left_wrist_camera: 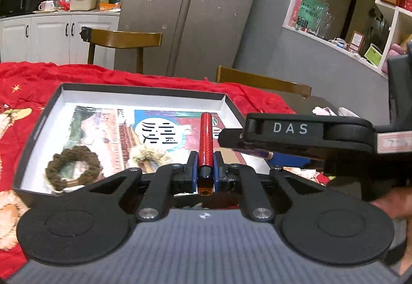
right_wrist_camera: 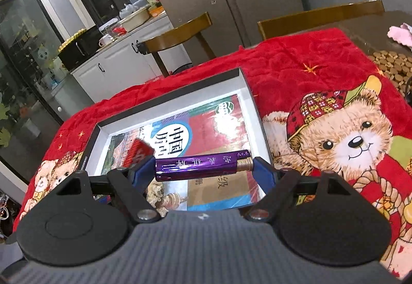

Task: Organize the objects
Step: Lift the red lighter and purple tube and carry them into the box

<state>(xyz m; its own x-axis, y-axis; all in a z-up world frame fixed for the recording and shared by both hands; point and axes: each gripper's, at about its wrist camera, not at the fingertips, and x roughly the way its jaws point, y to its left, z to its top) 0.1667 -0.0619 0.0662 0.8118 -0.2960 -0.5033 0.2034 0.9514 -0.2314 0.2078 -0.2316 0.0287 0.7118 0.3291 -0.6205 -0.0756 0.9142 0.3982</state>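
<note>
An open shallow box (left_wrist_camera: 41,124) with a printed picture on its floor lies on the red blanket; it also shows in the right wrist view (right_wrist_camera: 253,101). My left gripper (left_wrist_camera: 205,168) is shut on a red lighter (left_wrist_camera: 206,139) that points forward above the box. My right gripper (right_wrist_camera: 203,168) is shut on a purple lighter (right_wrist_camera: 200,164), held crosswise by its ends above the box's near right part. The right gripper also shows in the left wrist view (left_wrist_camera: 296,137). A brown scrunchie (left_wrist_camera: 73,168) and a beige scrunchie (left_wrist_camera: 149,155) lie in the box.
The red teddy-bear blanket (right_wrist_camera: 334,129) covers the table. Two wooden chairs (right_wrist_camera: 180,36) stand behind it, then a fridge (left_wrist_camera: 193,8) and kitchen cabinets (left_wrist_camera: 51,34). A cork mat (right_wrist_camera: 391,65) and pink cloth (right_wrist_camera: 401,34) lie far right. Shelves (left_wrist_camera: 347,13) line the right wall.
</note>
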